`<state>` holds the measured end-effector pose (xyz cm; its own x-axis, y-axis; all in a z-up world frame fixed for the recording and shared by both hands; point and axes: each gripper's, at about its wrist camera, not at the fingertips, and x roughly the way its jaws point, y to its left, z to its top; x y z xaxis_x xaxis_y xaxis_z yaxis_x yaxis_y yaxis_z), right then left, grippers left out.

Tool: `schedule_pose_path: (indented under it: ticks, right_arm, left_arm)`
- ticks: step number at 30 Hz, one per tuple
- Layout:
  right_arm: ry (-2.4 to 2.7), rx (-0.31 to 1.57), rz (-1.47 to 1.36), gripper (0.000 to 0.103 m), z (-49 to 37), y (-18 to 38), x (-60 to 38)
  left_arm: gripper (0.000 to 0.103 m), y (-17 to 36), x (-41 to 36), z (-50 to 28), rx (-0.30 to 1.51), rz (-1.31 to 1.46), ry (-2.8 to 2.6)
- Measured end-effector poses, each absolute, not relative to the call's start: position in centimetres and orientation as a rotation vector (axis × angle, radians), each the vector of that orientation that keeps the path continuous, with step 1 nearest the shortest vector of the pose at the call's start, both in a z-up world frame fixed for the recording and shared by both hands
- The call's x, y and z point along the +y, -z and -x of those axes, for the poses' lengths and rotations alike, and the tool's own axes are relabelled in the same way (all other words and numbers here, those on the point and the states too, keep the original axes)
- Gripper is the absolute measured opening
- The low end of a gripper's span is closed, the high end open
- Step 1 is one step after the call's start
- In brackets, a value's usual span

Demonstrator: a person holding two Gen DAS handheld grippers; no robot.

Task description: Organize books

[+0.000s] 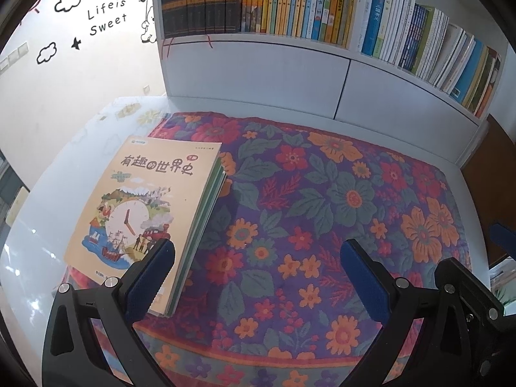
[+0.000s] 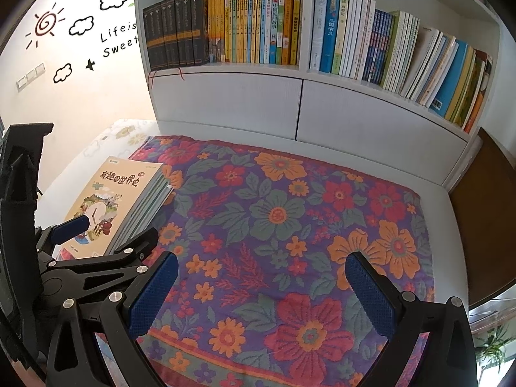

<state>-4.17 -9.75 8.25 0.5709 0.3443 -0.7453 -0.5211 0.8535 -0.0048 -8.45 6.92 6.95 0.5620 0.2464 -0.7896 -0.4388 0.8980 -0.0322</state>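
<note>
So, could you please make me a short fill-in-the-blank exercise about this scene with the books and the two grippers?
1. The stack of books lies on the ____ cloth that covers the table.
2. The top book's cover shows a large ____ with red hands.
3. Both the left gripper and the right gripper have their jaws ____ and hold nothing.
4. On the bookshelf, the dark volumes stand at the ____ end of the row.

Missing words: floral; clock; open; left

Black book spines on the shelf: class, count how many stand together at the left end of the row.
6. The black book spines stand side by side at the far left of the shelf, just before the yellow books. None looks hidden.
</note>
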Motion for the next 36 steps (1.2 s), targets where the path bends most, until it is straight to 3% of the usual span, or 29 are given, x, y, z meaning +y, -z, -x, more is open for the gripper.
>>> schedule_pose_path:
  ticks: [36]
  right_arm:
    - [-0.505, 0.844, 0.231, 0.103, 4.11, -7.61, -9.77]
  left_arm:
    - [0.102, -6.69, 6.75, 8.38, 0.897, 0.232, -0.409]
